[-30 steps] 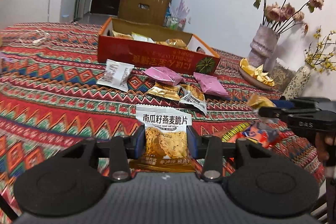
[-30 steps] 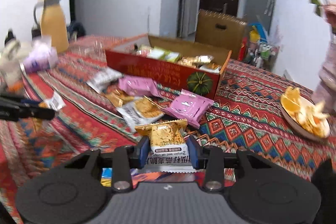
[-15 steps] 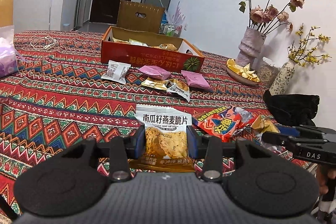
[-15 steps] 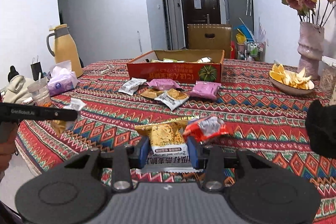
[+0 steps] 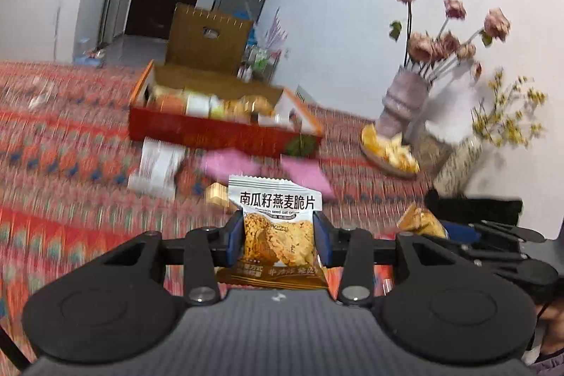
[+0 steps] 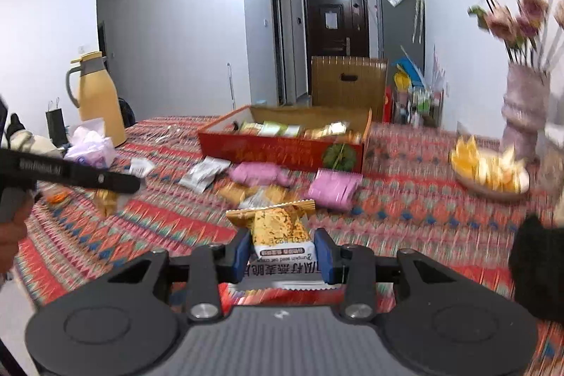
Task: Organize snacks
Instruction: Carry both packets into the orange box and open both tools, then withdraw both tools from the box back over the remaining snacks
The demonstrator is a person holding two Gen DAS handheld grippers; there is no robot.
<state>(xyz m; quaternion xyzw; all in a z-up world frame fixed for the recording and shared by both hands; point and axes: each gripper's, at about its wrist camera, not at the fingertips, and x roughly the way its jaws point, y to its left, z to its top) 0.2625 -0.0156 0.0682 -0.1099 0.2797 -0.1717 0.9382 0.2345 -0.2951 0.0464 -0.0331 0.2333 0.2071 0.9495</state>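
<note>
Left wrist view: the left gripper [image 5: 278, 240] is closed down on an oat crisp packet [image 5: 276, 228], its blue pads pressing both side edges so the white label end stands up and the gold end hangs toward the camera. Pinching the edges probably keeps the crisps inside from being crushed. Beyond the packet, on the patterned tablecloth [image 5: 63, 210], sits the red snack box [image 5: 218, 125], open-topped and already holding several packets; this is the likely place for the held snack. Just in front of the box lie a white packet [image 5: 155, 168] and two pink packets [image 5: 229, 164], not yet sorted. Right of the box are a dish of yellow pieces [image 5: 391, 150] and a vase of dried roses [image 5: 402, 108]. The view is blurred

Right wrist view: the right gripper [image 6: 282, 251] is likewise clamped on a second oat crisp packet [image 6: 278, 231], this one gold end away from the camera, label end toward it. The same box [image 6: 282, 150] stands farther back, with loose packets scattered in front of it. Left of the box are a yellow thermos jug [image 6: 95, 94] and the left gripper's black side
</note>
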